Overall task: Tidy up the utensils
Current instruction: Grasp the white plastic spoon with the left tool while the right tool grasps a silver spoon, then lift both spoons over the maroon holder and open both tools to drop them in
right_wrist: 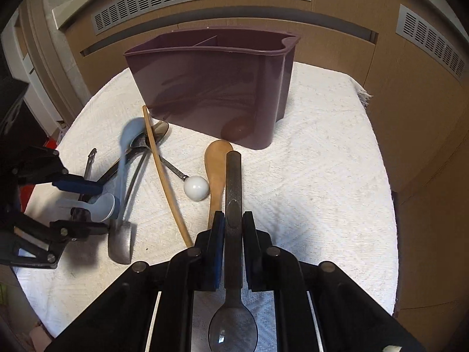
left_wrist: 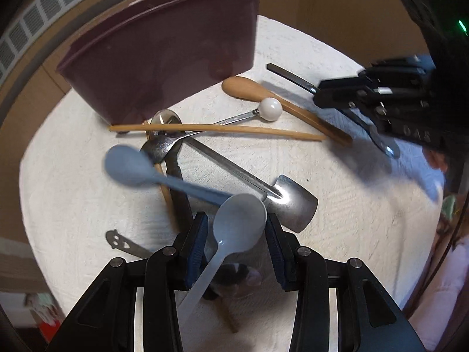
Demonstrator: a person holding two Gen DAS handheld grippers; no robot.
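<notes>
On the white textured cloth (right_wrist: 322,176), a tall maroon plastic utensil caddy (right_wrist: 214,88) at the back, loose wooden and metal utensils scattered before it. Right gripper (right_wrist: 233,226) clamped on a dark metal spoon (right_wrist: 233,182), handle forward. Left gripper (left_wrist: 237,228) parted around a pale blue plastic spoon (left_wrist: 239,223); grip unclear.
</notes>
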